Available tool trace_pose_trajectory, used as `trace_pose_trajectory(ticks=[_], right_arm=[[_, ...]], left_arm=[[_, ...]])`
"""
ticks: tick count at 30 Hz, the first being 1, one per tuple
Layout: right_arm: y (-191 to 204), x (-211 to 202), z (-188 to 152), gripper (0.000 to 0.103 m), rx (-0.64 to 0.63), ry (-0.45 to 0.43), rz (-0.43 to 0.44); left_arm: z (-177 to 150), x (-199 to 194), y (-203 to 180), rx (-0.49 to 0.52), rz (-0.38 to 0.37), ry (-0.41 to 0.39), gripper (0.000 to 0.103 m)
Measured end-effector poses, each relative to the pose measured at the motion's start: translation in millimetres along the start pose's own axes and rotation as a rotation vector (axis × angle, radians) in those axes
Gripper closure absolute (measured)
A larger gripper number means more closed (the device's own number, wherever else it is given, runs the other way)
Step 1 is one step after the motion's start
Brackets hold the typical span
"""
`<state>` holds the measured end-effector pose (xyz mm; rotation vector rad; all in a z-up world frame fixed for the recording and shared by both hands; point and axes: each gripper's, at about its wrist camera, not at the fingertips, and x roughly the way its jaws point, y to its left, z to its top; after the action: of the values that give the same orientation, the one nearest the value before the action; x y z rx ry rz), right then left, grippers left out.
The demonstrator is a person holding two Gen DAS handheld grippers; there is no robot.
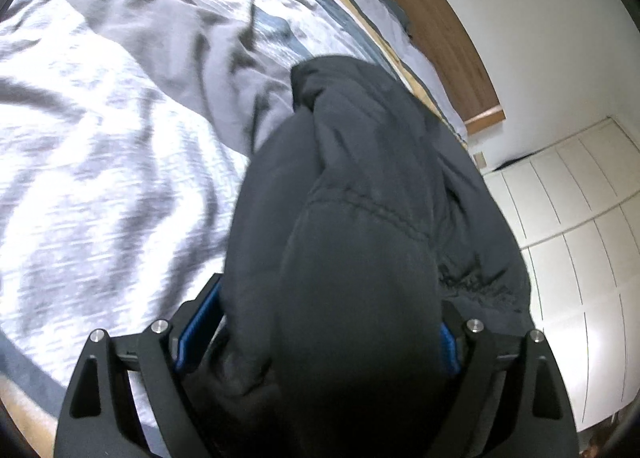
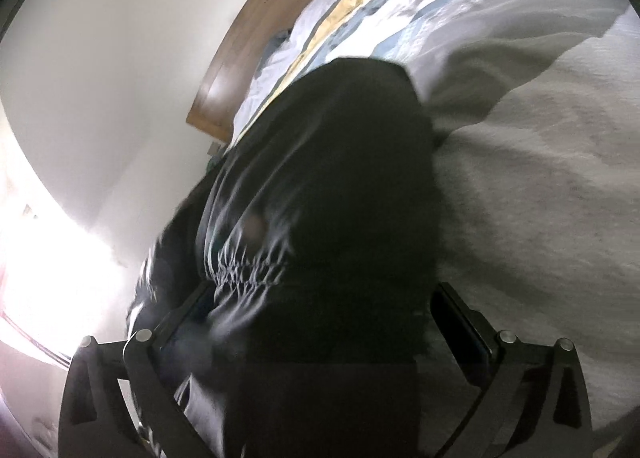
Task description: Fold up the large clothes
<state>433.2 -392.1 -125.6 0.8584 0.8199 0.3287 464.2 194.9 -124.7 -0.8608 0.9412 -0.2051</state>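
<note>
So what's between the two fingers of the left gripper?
In the left wrist view, a thick bundle of the black padded jacket fills the gap between the left gripper's blue-padded fingers. Behind it lies the grey-and-white patterned bedspread.

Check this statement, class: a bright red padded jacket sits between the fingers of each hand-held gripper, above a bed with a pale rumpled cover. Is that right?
Only the colour is wrong. The padded jacket is black, not red, as the left wrist view shows. It does sit between the fingers of each hand-held gripper, above the bed's pale rumpled cover.
</note>
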Motion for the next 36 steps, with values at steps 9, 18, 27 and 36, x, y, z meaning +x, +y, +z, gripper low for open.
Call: trace_pose_trajectory(ticks=[9, 18, 27, 36], right_arm=[[-5.2, -55.7, 1.9, 0.0, 0.014, -0.08, -0.141], [15.2, -100.0, -37.4, 0.0, -0.015, -0.089, -0.251], [41.0, -117.5, -99.3, 0.0, -0.063, -0.06, -0.323], [61.7, -115.6, -157.5, 0.0, -0.127, -0.044, -0.381]], left_arm=[[0.2, -59.2, 2.6, -0.027, 0.065, -0.071, 0.015], [-14.8, -119.4, 3.3, -0.018, 0.136, -0.14, 0.015], [-74.6, -141.4, -2.0, 0.068, 0.242, -0.178, 0.015], [-143.6, -141.4, -24.6, 0.203, 0.342, -0.218, 0.015]])
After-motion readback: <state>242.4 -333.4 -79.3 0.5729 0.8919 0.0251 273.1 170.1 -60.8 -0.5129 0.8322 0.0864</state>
